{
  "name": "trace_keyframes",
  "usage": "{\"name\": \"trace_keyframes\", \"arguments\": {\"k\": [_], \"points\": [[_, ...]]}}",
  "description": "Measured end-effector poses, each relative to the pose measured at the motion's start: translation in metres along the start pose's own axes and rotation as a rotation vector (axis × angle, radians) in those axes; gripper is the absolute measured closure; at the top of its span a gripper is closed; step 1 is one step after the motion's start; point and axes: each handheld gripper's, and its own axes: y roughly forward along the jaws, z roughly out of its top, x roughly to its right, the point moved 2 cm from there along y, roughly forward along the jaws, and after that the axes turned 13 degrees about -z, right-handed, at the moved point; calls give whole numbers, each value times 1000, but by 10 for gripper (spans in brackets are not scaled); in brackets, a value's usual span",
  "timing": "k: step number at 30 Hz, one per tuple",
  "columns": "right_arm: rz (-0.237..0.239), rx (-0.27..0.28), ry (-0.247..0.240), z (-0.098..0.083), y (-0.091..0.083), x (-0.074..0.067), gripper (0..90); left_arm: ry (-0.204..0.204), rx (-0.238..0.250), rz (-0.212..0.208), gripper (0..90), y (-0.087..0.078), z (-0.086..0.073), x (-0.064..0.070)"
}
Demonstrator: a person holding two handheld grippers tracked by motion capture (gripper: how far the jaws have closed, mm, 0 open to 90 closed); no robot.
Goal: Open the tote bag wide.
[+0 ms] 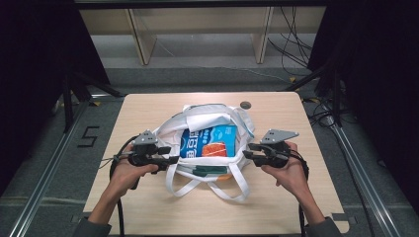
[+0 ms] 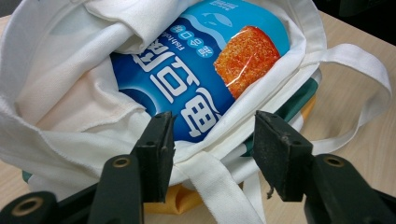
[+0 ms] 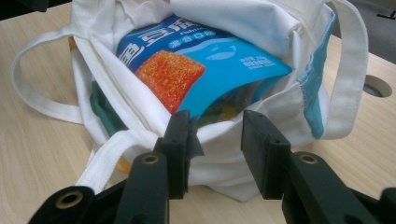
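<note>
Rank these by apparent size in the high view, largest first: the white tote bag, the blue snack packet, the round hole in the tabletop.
1. White tote bag
2. Blue snack packet, partly hidden inside the bag
3. Round hole

Tote bag [image 1: 207,123] at centre of tabletop [image 1: 148,207], mouth open toward me. Snack packet [image 1: 210,142] lies inside bag, partly under folded cloth at far side. Bag handles [image 1: 207,187] trail on tabletop toward me. My left tongs [image 1: 170,159] at bag's left edge, right tongs [image 1: 249,152] at right edge. Cable hole [image 1: 245,104] behind bag.
</note>
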Motion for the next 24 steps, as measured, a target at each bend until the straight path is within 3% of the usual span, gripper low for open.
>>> {"name": "trace_keyframes", "arguments": {"k": [6, 8, 9, 13, 14, 16, 17, 19, 20, 24], "points": [[7, 13, -29, -1, -2, 2, 599, 13, 0, -8, 424, -1, 0, 7], [-7, 7, 2, -3, -3, 1, 579, 15, 5, -8, 407, -2, 1, 9], [-11, 13, -17, -3, -3, 2, 578, 18, 4, -5, 407, -3, 1, 10], [-13, 15, -13, -4, -4, 2, 555, 23, 0, -4, 397, -2, -1, 13], [-10, 4, 9, -6, -5, 0, 549, 25, 3, 5, 391, -2, -1, 13], [-12, 14, -15, -6, -5, 3, 536, 25, -1, 4, 386, -2, -2, 14], [-15, 1, 14, -7, -6, 0, 532, 25, 1, 4, 384, -2, -3, 15], [-15, 0, 21, -9, -7, 0, 520, 14, 17, -11, 373, -3, -3, 18], [-19, 15, -1, -9, -7, 2, 519, 11, 19, -21, 370, -3, -3, 20], [-10, 7, -3, -11, -9, 1, 506, 20, 26, -19, 364, -5, -4, 25]]}}
